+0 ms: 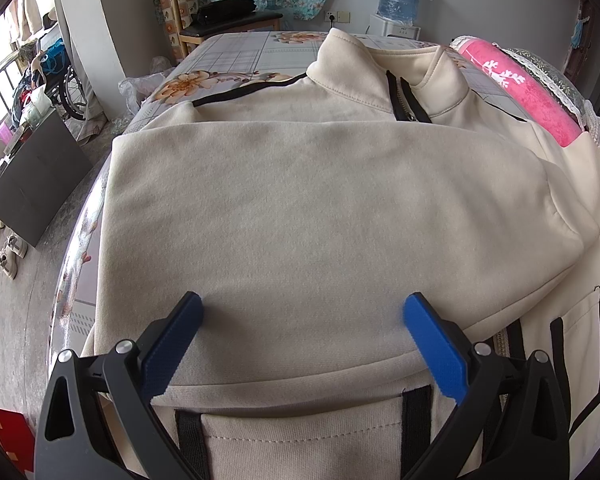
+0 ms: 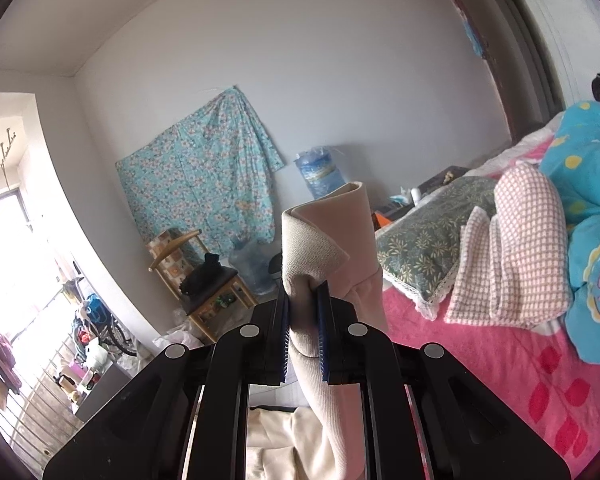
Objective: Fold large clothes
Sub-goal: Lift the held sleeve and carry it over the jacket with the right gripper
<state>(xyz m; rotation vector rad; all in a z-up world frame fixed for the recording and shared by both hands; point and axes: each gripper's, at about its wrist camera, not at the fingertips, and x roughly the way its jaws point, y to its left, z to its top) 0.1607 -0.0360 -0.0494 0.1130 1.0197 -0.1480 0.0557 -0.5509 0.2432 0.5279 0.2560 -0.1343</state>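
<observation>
On the bed, a cream jacket lies spread over the flowered sheet, collar and black zip at the far end and one sleeve folded across its front. Above its near part hangs the left gripper, pointing steeply down, its blue-padded fingers wide apart with nothing between them; whether the tips touch the cloth I cannot tell. Over on the other side, the right gripper points nearly level into the room, its fingers clamped on the ribbed cuff of the jacket's other sleeve, which stands up past the tips and trails down below them. Beyond it lie a pink blanket, a green leafy pillow and a folded checked cloth, with a wooden chair by the far wall
</observation>
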